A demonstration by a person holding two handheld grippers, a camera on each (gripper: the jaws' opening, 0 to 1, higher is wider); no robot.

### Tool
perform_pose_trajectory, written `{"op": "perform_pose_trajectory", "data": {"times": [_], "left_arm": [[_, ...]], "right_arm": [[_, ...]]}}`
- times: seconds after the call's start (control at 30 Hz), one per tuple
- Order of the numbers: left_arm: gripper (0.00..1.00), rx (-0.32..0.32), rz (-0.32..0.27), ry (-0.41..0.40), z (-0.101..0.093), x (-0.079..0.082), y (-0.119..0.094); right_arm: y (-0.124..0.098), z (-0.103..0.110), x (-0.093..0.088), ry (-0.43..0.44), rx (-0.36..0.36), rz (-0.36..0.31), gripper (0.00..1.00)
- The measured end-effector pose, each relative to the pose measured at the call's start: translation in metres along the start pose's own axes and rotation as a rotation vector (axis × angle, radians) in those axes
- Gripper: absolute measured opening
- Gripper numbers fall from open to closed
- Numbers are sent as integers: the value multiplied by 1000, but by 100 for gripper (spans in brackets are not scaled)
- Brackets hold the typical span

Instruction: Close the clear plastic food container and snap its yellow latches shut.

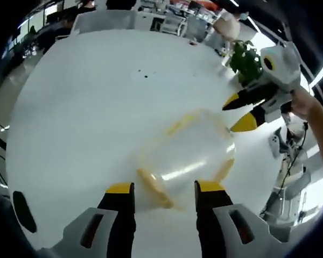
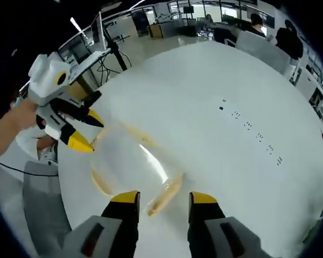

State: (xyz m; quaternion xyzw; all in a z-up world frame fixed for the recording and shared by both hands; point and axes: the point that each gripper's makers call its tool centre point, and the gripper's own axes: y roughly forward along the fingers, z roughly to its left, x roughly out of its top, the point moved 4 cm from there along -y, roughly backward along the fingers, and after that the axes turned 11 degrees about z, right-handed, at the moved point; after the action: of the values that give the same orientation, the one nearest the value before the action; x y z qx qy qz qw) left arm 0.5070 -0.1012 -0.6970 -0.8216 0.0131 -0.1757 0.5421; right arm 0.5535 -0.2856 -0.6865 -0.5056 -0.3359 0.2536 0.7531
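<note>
The clear plastic container [image 1: 185, 156] stands on the white table [image 1: 97, 107], its yellow latches along its edges. My left gripper [image 1: 164, 188] is open, its jaws either side of the container's near yellow latch [image 1: 153, 189]. My right gripper [image 1: 238, 115] comes in from the right, open, with its tips at the container's far right corner. In the right gripper view the container [image 2: 129, 161] lies just past my right gripper [image 2: 164, 198], whose open jaws flank a yellow latch [image 2: 162, 200]. The left gripper [image 2: 89, 133] is at the container's far left edge. Blur hides whether the lid sits fully down.
A green plant [image 1: 245, 59] stands at the table's far right edge. Small dark marks [image 2: 247, 126] dot the table top. Chairs [image 1: 105, 19] and desks ring the table, and people sit in the background [image 2: 255, 21]. A hand [image 1: 307, 102] holds the right gripper.
</note>
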Motion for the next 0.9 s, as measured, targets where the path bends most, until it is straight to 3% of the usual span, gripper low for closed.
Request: {"op": "perform_pose_trajectory", "data": {"times": [0.23,0.37,0.4,0.57,0.83,0.9], "left_arm": [[39,-20,8,-38,-2,-7,11],[37,-47,3,-55,-2,-6,11],[36,-49,5,-57,-2,-6,11],[34,-70,18,-68,-2,-6,12],[29,-85,44,-37,-5,-9,20],[29,-89,53,-32,-5,-8,17]], "right_arm": [[11,2,-1,125,66,-15,34],[18,7,-6,118,79,15,29],[17,8,-4,151,94,1,29],[16,11,-2,135,77,12,29],[16,12,2,133,73,48,26],[16,12,5,143,78,30,25]]}}
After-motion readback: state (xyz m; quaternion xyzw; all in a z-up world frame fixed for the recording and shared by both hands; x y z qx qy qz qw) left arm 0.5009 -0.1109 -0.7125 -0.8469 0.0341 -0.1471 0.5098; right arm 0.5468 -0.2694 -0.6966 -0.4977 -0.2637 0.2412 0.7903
